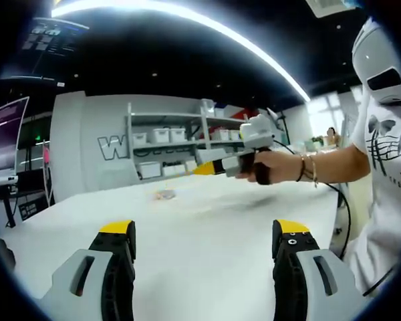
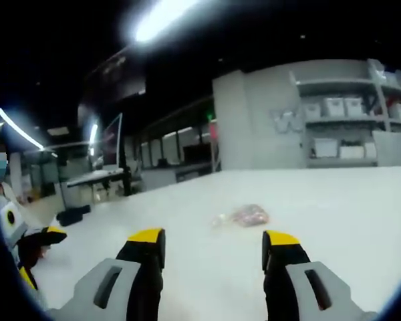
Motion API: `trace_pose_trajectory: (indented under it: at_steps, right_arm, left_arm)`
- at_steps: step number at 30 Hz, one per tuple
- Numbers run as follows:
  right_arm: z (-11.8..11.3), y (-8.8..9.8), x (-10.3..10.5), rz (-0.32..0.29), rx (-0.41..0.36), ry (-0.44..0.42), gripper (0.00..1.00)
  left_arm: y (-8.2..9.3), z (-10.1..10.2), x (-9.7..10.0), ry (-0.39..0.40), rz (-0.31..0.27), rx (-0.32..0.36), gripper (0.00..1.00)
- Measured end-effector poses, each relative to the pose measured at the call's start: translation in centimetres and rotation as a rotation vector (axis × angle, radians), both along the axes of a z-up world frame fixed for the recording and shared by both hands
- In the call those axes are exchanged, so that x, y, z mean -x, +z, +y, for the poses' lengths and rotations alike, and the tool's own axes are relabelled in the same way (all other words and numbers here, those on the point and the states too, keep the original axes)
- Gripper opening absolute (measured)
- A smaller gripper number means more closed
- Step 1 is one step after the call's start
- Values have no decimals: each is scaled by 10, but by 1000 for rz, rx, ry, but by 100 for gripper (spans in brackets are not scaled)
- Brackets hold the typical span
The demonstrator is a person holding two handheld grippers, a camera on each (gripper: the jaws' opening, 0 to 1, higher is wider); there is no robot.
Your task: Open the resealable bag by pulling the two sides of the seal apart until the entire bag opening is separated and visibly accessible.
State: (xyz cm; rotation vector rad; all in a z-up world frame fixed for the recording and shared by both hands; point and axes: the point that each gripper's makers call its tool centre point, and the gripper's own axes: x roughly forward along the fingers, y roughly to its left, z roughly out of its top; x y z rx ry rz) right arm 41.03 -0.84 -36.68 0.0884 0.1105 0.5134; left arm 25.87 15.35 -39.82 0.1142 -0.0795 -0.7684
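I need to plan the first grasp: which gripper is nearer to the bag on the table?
Right. The right gripper points at the bag just ahead of its open jaws; the left gripper sees it farther off.

- Left gripper view looks low across the white table (image 1: pixel 207 234) toward far shelves (image 1: pixel 167 144), right gripper (image 1: pixel 210 168) entering from the right.
- Right gripper view faces the same table (image 2: pixel 347 214), nearer the bag (image 2: pixel 244 215); both share shelves (image 2: pixel 341 127).

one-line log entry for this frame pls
phase: pre-contact | resealable bag: lying on white table, untouched, seal state unclear | left gripper: open, empty | right gripper: open, empty, aimed at bag
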Motion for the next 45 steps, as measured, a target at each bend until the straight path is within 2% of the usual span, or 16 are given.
trace_pose_trajectory:
  at_steps: [10,25,45]
  right_arm:
    - [-3,8,15,-17,-24,-1,58]
    - [-7,8,35,-30,-43,-7,58]
    - [-18,9,50,-64,-39,-39,57]
  left_arm:
    - [0,0,0,0,0,0,83]
    - [0,1,0,1,0,-1,83]
    - [0,3,-2,3,2,3,83]
